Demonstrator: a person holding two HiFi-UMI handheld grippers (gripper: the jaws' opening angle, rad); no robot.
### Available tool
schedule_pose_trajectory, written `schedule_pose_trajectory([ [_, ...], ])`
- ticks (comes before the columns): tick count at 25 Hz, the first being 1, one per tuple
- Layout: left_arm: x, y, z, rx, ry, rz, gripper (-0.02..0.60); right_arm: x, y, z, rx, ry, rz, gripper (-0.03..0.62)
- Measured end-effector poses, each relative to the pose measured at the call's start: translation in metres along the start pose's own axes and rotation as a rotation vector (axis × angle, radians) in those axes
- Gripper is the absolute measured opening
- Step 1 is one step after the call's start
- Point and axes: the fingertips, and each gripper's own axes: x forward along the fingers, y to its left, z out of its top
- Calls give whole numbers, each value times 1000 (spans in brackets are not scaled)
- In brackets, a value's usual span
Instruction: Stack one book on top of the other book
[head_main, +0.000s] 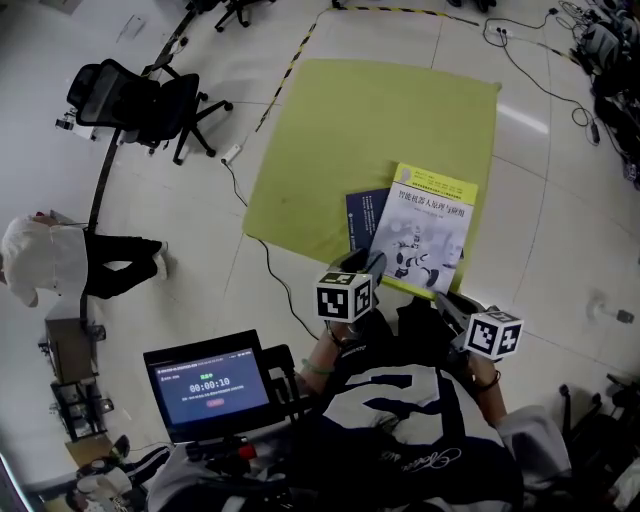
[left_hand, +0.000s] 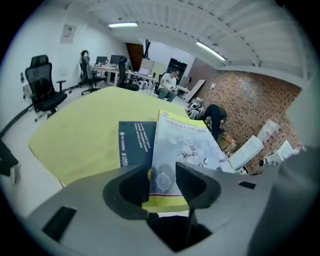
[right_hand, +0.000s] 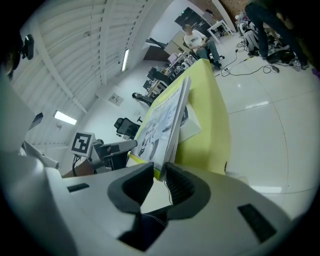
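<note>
Two books sit on the yellow-green mat: the light book lies askew over the dark blue book, covering its right part, so the stack looks nearly made but not squared.

L gripper has its jaws wide. The light book's near corner sits between them, but neither pad presses it. R gripper has its jaws narrow, pinched on the same book's other near corner, as far as I can judge.

Risks from here:
- With only one corner gripped, any pull from the R side could swing the light book round or drag it off the dark one.
- Pages may bend, since the pinch is right at the edge.
- If I back the L gripper out crooked, a jaw could snag the corner and shift both books.

Hard to read:
- Head view hides the mat's near edge behind my body.
- R fingertips are tucked behind the marker cube there.
- I can't tell whether the book's near edge lies flat or is lifted, or how much of the dark book is covered.
</note>
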Motion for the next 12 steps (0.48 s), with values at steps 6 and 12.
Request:
schedule_pose_trajectory([
  [6,-18,12,-9,-66,-25,-15,166,0,-2,0,19,-45,-14,77],
  [12,-39,10,-15,-61,-40,-69,166,-6,0,-1,26,-134,-91,77],
])
